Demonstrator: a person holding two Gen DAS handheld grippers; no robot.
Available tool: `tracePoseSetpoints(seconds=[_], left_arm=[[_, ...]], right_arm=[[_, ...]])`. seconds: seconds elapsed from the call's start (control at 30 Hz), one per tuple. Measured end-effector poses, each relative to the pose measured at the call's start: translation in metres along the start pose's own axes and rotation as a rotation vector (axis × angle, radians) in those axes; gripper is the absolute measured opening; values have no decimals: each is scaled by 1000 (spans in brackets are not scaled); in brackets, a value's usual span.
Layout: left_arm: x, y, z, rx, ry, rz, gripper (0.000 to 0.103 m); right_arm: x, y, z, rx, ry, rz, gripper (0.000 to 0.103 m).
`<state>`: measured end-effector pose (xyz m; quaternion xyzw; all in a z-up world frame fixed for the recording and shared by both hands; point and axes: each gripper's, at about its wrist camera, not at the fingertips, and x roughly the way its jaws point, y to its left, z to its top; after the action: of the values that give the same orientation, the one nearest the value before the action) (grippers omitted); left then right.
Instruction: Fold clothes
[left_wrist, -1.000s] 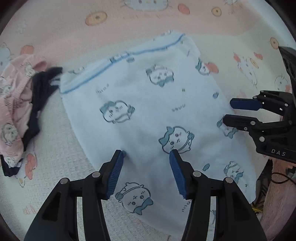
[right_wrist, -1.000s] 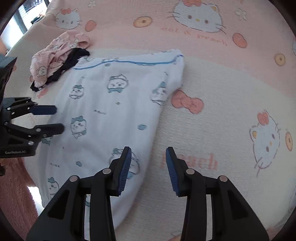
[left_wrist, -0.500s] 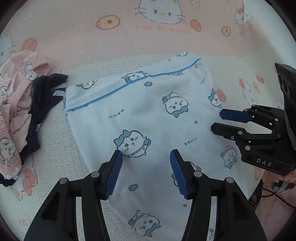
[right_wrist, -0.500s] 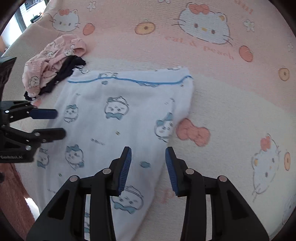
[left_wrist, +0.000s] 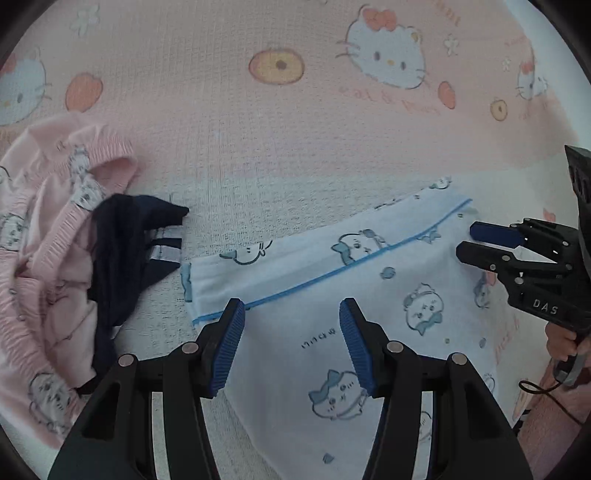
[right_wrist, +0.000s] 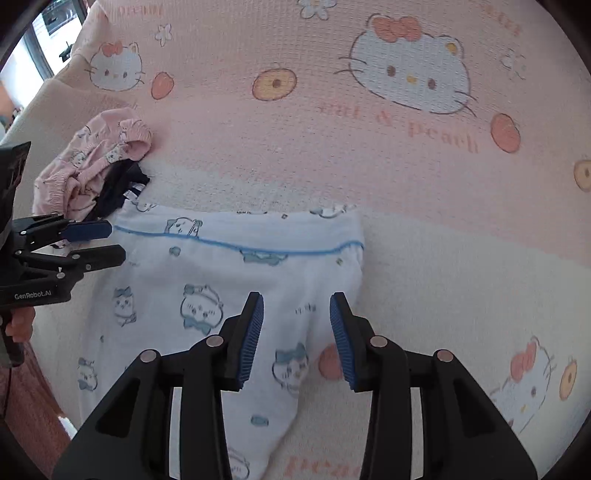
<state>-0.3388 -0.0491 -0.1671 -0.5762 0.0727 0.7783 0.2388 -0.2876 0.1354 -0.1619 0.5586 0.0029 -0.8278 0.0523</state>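
The white garment lies flat on the pink blanket, its lower end cut off, beneath the released, empty left gripper and right gripper; only the right view shows its right edge.

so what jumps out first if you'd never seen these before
The white printed garment spread flat in the middle of the pink cat-print blanket, blue-piped edge farthest from the cameras. Both grippers, left and right, hover open over it, holding nothing. To its left lies a crumpled heap: pink clothes with a navy piece on top.
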Motion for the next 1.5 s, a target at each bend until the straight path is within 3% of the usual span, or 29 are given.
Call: tracePoseSetpoints(seconds=[0.07, 0.17, 0.27, 0.33, 0.4, 0.47, 0.53, 0.6, 0.73, 0.83, 0.93, 1.0, 1.1, 1.2, 1.33, 1.43, 1.5], left_arm=[[-2, 10, -2, -48, -17, -17, 55], [-7, 23, -10, -88, -19, 39, 45], [-16, 23, -9, -117, -55, 74, 45], [-22, 14, -2, -79, -110, 32, 45], [-17, -2, 6, -30, -110, -15, 45], [-6, -22, 14, 27, -94, -49, 45], [9, -43, 20, 83, -70, -36, 45], [18, -54, 22, 116, -52, 24, 45], [11, -36, 26, 6, -75, 34, 45], [-9, -20, 21, -75, -132, -16, 45], [-16, -14, 9, -109, -130, 2, 45], [-1, 2, 5, -140, -65, 35, 45], [3, 8, 15, -172, -83, 22, 45], [-9, -17, 28, -99, -78, 93, 45], [-31, -49, -2, 23, 0, 62, 45], [-41, -66, -47, 89, 59, 39, 45], [-48, -82, -75, 134, 60, 65, 45]], right_arm=[[30, -7, 15, 10, 69, -32, 36], [28, -16, 26, 53, 24, -8, 36], [27, -16, 31, 51, -4, 1, 36], [23, -12, 34, 41, -39, -1, 36], [23, -5, 38, 14, -67, -11, 37], [33, -5, 42, -4, -29, -40, 37], [33, -1, 44, 0, -36, -57, 37], [27, 3, 44, -1, -57, -73, 37], [25, -6, 41, 20, -38, -86, 37], [24, -25, 39, 66, -40, 15, 37], [8, -16, 38, 47, -92, 78, 38], [7, -3, 38, 7, -97, 69, 39], [23, -4, 34, 0, -53, 22, 39], [24, -10, 33, 49, -56, -17, 39], [-21, 0, 20, 98, -105, 26, 39], [-43, 11, -15, 90, -50, 75, 39], [-52, 21, -51, 67, -4, 80, 39]])
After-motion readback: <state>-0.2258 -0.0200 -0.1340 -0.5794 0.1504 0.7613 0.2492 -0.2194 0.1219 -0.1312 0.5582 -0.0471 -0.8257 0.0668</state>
